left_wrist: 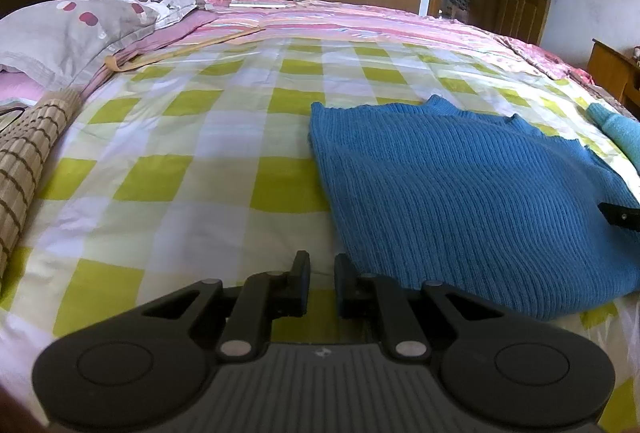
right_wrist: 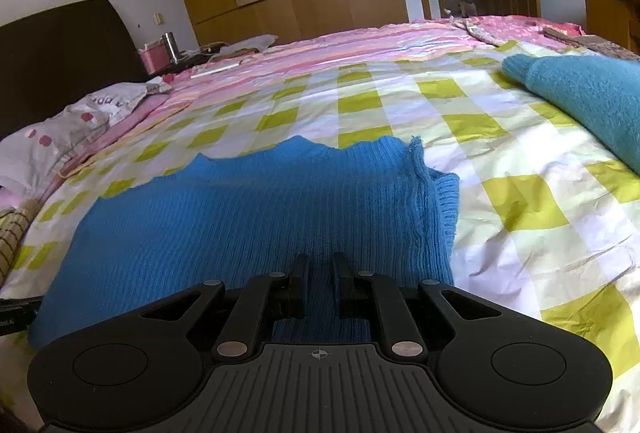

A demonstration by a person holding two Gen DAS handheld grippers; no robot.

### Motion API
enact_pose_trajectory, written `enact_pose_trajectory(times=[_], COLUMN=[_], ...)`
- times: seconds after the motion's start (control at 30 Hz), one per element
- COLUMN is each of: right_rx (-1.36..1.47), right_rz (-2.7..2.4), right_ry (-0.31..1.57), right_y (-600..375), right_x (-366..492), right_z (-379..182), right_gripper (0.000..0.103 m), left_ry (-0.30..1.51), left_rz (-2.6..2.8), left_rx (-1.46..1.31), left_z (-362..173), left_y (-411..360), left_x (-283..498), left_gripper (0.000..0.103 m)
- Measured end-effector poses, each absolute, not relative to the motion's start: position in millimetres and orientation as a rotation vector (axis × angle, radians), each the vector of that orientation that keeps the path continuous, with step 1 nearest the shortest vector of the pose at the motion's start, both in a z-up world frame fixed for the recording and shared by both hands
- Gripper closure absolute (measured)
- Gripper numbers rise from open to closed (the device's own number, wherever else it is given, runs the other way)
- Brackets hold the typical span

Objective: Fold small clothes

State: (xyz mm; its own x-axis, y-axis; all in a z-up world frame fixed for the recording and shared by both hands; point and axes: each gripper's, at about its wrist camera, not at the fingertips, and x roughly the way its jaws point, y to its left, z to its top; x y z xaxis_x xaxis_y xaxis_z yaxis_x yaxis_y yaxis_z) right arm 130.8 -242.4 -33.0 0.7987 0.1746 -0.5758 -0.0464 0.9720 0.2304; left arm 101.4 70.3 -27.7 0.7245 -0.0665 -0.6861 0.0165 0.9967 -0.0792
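Left gripper (left_wrist: 321, 285) hovers low over bare checked quilt (left_wrist: 192, 161); jaws nearly closed, a narrow gap with nothing between them, only quilt showing through. The blue sweater (left_wrist: 460, 193) lies just right of my left tips, flat and already doubled over, its near-left corner almost beside the right finger but not touching as far as I can tell. Further left of this tool, a rolled bamboo mat (left_wrist: 28, 157); ahead and left, a pillow (left_wrist: 76, 29). At the right edge of the left view a dark fingertip rests on the sweater, which I take to be my other tool. Right gripper (right_wrist: 320, 283) sits directly over the sweater (right_wrist: 240, 217), jaws close together with a slim gap; knit shows in the gap, but I cannot tell whether the pads pinch it or just hang above it. Sweater's folded edge runs ahead and right of these tips. Well off to the right, a second teal garment (right_wrist: 588, 101) waits unfolded. Judgement: one fold is done, I am between folds on the first piece. Next move likely calls for opening both jaws, taking the near hem at two corners and carrying it forward evenly, keeping the layers from sliding.
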Motion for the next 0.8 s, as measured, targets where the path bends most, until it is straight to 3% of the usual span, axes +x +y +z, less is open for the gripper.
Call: enact_pose_trajectory(times=[0.5, 0.63, 0.8], right_rx=[0.191, 0.126, 0.123], right_rz=[0.107, 0.103, 0.122], right_ry=[0.633, 0.645, 0.627], right_y=[-240, -231, -225], right_x=[128, 127, 126], right_z=[-32, -12, 2], right_gripper=[0.09, 0.08, 0.08], left_ry=[0.769, 0.763, 0.719], left_rz=[-0.039, -0.03, -0.039], left_rx=[-0.119, -0.175, -0.181], left_z=[-25, -18, -10], left_y=[76, 84, 83], left_x=[100, 93, 86], left_gripper=[0.08, 0.079, 0.079])
